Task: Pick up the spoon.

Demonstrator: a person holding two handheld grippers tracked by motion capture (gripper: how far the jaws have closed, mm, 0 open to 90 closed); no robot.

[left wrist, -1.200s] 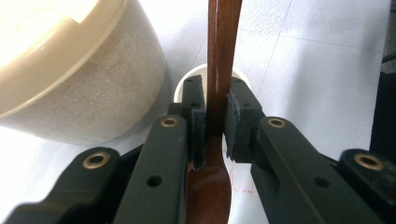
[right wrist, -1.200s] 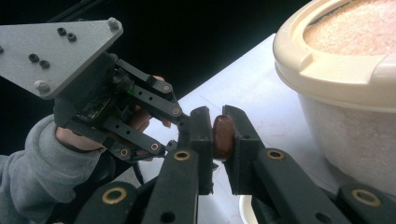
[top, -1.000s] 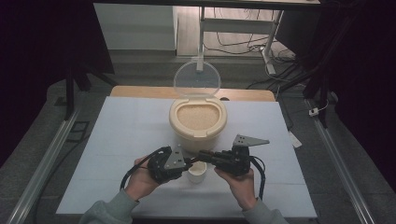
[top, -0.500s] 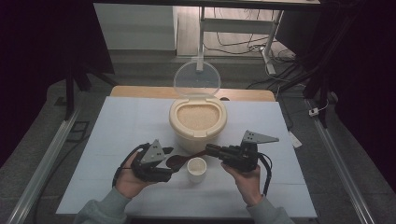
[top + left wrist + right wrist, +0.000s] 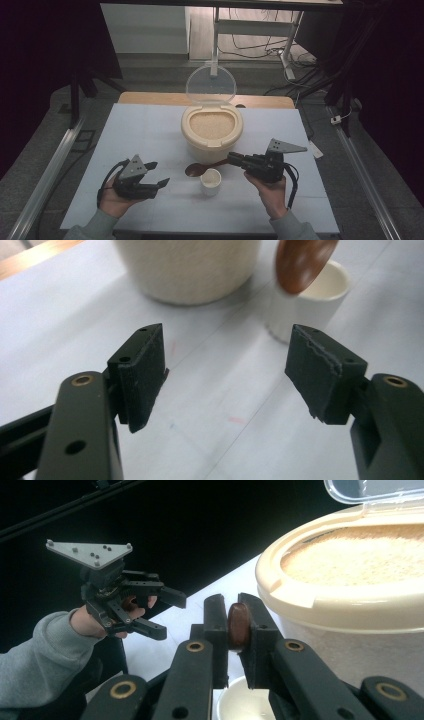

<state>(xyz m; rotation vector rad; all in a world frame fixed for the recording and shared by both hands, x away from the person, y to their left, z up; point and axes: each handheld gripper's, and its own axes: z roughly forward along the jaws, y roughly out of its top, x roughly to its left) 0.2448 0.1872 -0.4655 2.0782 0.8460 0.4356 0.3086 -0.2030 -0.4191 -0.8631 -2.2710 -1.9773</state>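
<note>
White and bare under dim light, the table [image 5: 150,130] carries a cream container [image 5: 212,129] of pale grain, its clear lid [image 5: 210,86] standing open at the back. We hold a gripper in each hand at the near edge. Our right gripper [image 5: 234,158] is pinched tight on the handle of a brown wooden spoon [image 5: 201,168]; in the right gripper view the handle [image 5: 239,626] sits edge-on, clamped between the two black pads. The spoon's bowl hangs just over the rim of a small white cup [image 5: 210,181], which stands in front of the container and just beside it. Our left gripper [image 5: 159,174] is off to the left, apart from the cup, with nothing between its jaws; they have just been opening and now stand spread. In the left gripper view the cup [image 5: 320,295] and the spoon's bowl [image 5: 301,262] lie beyond the right-hand pad, with the container's wall [image 5: 190,267] beside them.
</note>
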